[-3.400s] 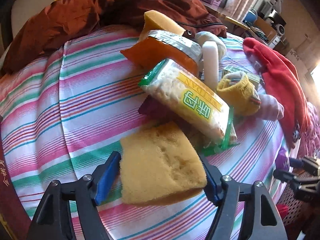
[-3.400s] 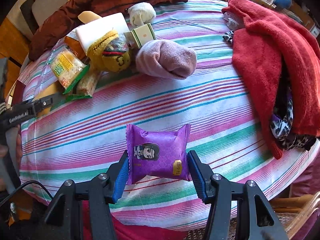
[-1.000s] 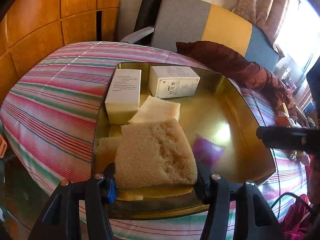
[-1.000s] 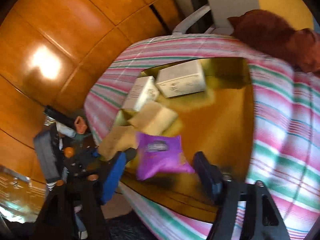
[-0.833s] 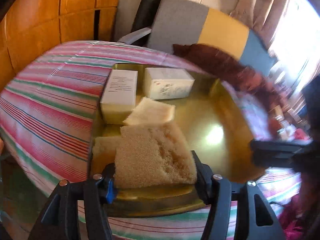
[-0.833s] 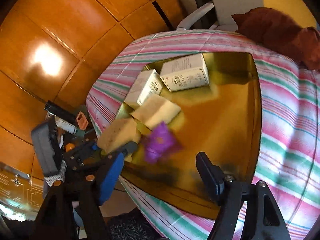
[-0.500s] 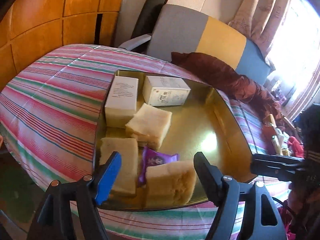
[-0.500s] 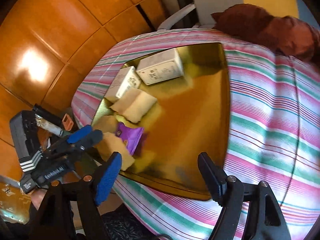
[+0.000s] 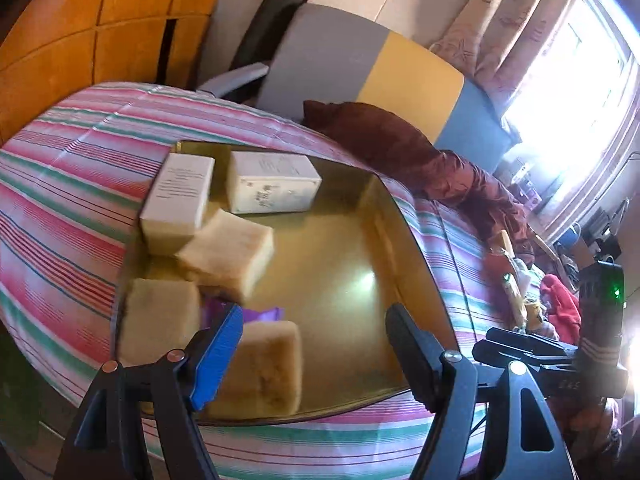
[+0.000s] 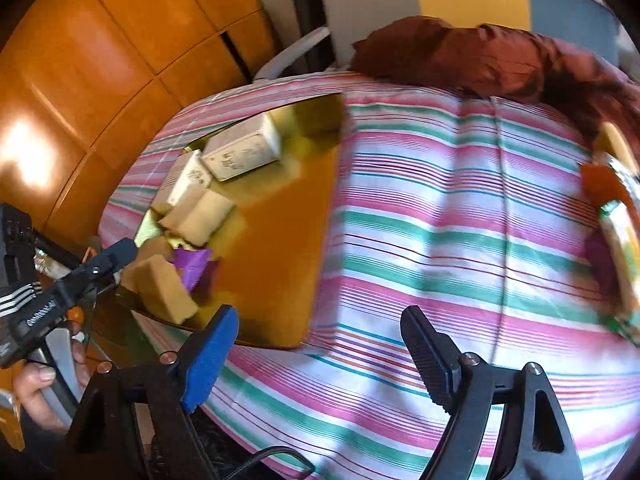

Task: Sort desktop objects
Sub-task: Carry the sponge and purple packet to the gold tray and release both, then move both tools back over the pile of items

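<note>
A gold tray [image 9: 340, 260] on the striped tablecloth holds two white boxes [image 9: 272, 188], three yellow sponges and a purple snack packet [image 9: 260, 314]. The nearest sponge [image 9: 264, 368] lies flat at the tray's front edge, beside the blue pad of my left gripper [image 9: 316, 356], which hovers open above it with nothing held. In the right wrist view the tray [image 10: 280, 240], the packet [image 10: 192, 264] and that sponge [image 10: 164, 288] sit to the left. My right gripper [image 10: 320, 360] is over bare tablecloth beside the tray, its jaws opening with nothing between them.
A brown jacket [image 10: 480, 60] lies at the table's far side in front of a grey, yellow and blue chair [image 9: 360, 60]. Orange and green snack packs [image 10: 620, 220] pile up at the right. A hand [image 10: 36, 380] holds the left gripper [image 10: 80, 280] past the table's left edge.
My left gripper opened, left its sponge in the tray and drew back upward. My right gripper dropped the purple packet into the tray and swung right over the tablecloth.
</note>
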The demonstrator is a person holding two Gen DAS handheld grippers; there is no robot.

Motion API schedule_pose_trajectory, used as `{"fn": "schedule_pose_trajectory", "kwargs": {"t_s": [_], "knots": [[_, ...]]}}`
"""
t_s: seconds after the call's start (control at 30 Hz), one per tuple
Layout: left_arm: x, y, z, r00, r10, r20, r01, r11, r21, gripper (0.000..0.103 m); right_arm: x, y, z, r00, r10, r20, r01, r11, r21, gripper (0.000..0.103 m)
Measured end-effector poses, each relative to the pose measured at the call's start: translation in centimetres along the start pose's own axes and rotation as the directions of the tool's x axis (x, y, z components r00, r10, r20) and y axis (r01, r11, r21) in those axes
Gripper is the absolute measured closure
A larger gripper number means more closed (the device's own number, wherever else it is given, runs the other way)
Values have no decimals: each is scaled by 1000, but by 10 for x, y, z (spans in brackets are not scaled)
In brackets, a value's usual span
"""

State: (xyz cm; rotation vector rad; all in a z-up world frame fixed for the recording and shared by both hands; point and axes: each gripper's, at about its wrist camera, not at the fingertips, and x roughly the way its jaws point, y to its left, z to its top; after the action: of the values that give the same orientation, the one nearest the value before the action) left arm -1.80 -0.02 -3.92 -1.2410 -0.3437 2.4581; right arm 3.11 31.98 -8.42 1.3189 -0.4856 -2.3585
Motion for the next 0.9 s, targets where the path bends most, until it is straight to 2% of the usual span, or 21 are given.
{"fn": "schedule_pose_trajectory", "kwargs": {"t_s": [0.13, 0.23, 0.63, 0.9], "knots": [[7, -15, -4, 999, 21, -26, -20, 999, 49, 29, -6, -20, -7, 1000, -25, 7, 25, 999, 42, 19], [9, -23, -6, 999, 11, -35, -9, 998, 70, 29, -10, -35, -13, 999, -42, 10, 41, 996, 81, 19], [22, -64, 0, 992, -89, -92, 101, 985, 140, 29, -39, -86, -29, 989, -140, 44, 131, 978, 162, 19], [29, -108, 15, 983, -150, -102, 169, 961, 218, 29, -76, -144, -32, 973, -218, 75, 193, 949, 250, 19]]}}
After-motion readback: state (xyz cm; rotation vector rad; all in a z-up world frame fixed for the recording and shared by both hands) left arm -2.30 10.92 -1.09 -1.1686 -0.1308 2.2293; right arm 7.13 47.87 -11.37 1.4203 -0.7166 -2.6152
